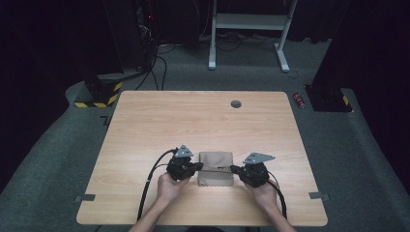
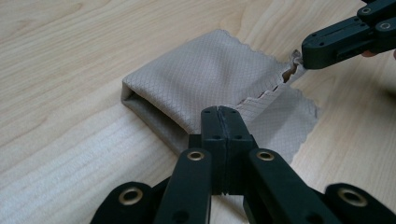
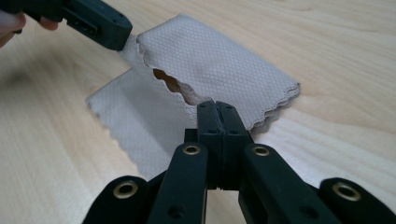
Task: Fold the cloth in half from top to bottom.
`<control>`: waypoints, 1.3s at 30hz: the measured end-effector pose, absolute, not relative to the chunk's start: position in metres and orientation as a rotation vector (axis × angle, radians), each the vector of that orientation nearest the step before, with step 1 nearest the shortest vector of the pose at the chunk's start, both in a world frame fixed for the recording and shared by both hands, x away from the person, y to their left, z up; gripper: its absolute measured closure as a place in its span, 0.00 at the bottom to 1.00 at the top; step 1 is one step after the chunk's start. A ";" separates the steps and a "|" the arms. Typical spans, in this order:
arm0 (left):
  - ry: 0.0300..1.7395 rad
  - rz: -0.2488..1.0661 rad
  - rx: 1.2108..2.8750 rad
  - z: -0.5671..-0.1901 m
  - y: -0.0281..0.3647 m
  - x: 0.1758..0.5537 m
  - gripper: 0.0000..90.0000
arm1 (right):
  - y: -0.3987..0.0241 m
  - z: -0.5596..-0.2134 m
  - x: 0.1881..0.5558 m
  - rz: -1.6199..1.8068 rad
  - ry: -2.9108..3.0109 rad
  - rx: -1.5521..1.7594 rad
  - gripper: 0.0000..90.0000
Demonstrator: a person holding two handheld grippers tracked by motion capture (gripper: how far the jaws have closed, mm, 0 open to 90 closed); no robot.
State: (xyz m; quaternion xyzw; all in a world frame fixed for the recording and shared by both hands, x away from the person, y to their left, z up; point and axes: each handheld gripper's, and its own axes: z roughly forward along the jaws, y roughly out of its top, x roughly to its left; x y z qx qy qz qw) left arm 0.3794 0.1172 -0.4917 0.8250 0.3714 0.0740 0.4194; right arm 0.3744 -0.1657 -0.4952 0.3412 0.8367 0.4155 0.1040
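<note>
A beige cloth point(image 1: 216, 167) with scalloped edges lies folded on the wooden table point(image 1: 193, 121), near its front edge. My left gripper point(image 1: 199, 166) is shut on the left corner of the cloth's upper layer point(image 2: 205, 70). My right gripper point(image 1: 233, 168) is shut on the opposite corner of that same edge. In the left gripper view my own jaws point(image 2: 219, 112) pinch the wavy edge, and the right gripper point(image 2: 327, 44) holds the far corner. In the right gripper view my jaws point(image 3: 216, 108) clamp the cloth point(image 3: 210, 56), with the left gripper point(image 3: 100, 25) at the far corner. The held edge is raised slightly, showing a gap beneath it.
A round grey grommet point(image 1: 236, 103) sits near the table's far edge. Grey tape tabs point(image 1: 85, 197) mark the front corners. On the carpet beyond stand a white frame point(image 1: 249, 29), black stands, and a red can point(image 1: 300, 100). A cable point(image 1: 150, 181) trails from each gripper.
</note>
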 end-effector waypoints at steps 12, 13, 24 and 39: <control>0.913 0.187 2.122 -0.503 0.113 0.365 0.99 | -0.165 -0.509 0.360 1.200 2.515 0.996 1.00; 0.907 0.188 2.130 -0.503 0.113 0.365 0.99 | -0.165 -0.509 0.358 1.201 2.515 0.999 0.99; 0.925 0.163 2.062 -0.497 0.122 0.359 0.75 | -0.169 -0.505 0.356 1.252 2.538 0.973 0.86; 0.928 0.259 2.159 -0.517 0.111 0.351 0.59 | -0.156 -0.519 0.352 1.075 2.516 0.927 0.69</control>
